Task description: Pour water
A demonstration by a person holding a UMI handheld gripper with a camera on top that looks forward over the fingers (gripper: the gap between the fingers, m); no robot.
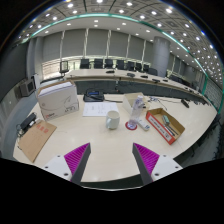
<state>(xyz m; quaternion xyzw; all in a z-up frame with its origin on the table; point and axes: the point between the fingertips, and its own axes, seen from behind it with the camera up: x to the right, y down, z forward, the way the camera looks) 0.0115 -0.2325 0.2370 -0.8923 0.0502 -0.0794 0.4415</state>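
Gripper [110, 160] and two fingers, each with one magenta pad [76, 155], are shown nearest, held level above the near edge of the table [110, 150]. The fingers are spread wide apart and nothing is held between them; the pose is judged an approach, with the gap aimed at the objects ahead so that one can be entered between the pads.

Beyond the fingers, at about 12 o'clock, one white cup [113, 119] is set upright on the bare table, well apart from the gripper. It is judged to be the task's vessel, though whether it is the one poured from or into cannot be told. Just beside it, at 1 o'clock, one small light object [133, 125] is seen, too small to identify; a possible second vessel.

At 2 o'clock one open orange-sided box [166, 124] lies tilted to the table edge. At 10 o'clock one flat brown board [37, 139] lies near the edge, and beyond it one white machine [58, 100] is placed. One white sheet [96, 109] lies behind the cup.

Farthest, at 12 o'clock, a row of chairs [110, 65] is ranged before the windows; their number cannot be counted. No water is visible, and pouring is judged not yet begun.
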